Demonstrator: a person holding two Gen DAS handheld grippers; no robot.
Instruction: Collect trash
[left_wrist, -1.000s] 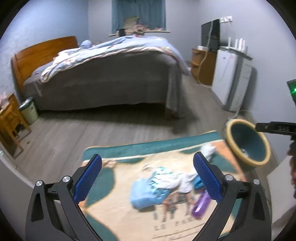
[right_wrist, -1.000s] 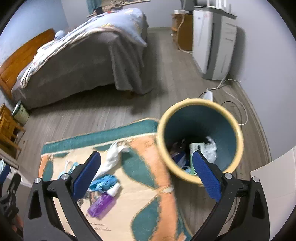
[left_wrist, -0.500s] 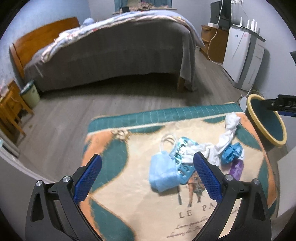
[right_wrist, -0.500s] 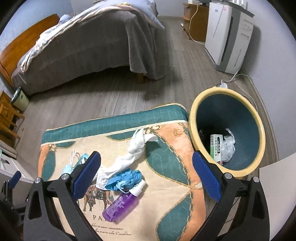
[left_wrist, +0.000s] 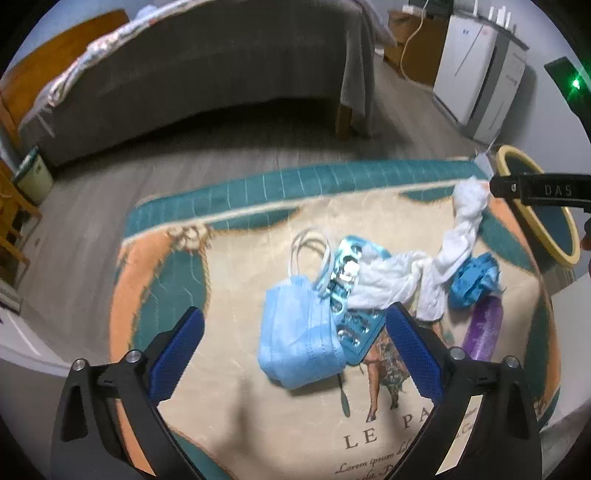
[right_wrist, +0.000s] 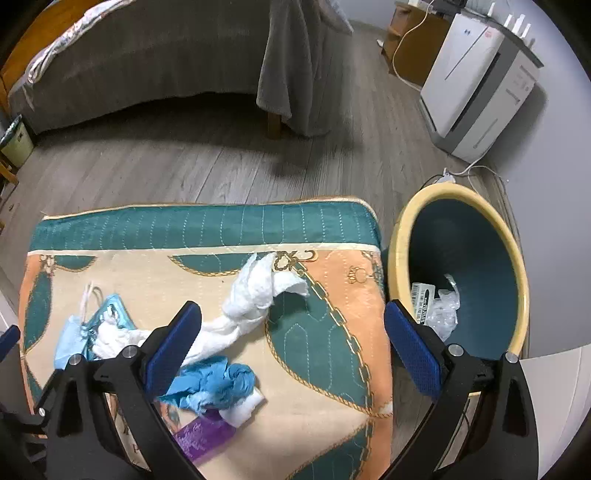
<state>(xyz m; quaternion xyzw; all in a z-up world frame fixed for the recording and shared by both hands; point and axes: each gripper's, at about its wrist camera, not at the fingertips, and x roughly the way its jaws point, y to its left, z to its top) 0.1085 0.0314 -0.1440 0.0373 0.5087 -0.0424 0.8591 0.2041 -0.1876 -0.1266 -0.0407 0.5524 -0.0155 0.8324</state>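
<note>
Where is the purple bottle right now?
The purple bottle lies on the patterned mat, low in the right wrist view, just under the crumpled blue glove, left of the trash bin.

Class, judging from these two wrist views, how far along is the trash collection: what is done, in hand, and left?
Done: some wrappers lie in the bin. In hand: nothing; left hand-held gripper and right hand-held gripper are open. Left: face mask, blister pack, white tissue, blue wad, purple bottle.

A bed (right_wrist: 155, 55) draped in a grey blanket stands on grey wood-plank flooring (right_wrist: 207, 162). Right of the bed, a white appliance (right_wrist: 476, 85) sits against the pale wall (right_wrist: 554, 155), a wooden cabinet (right_wrist: 410, 48) just behind it.
</note>
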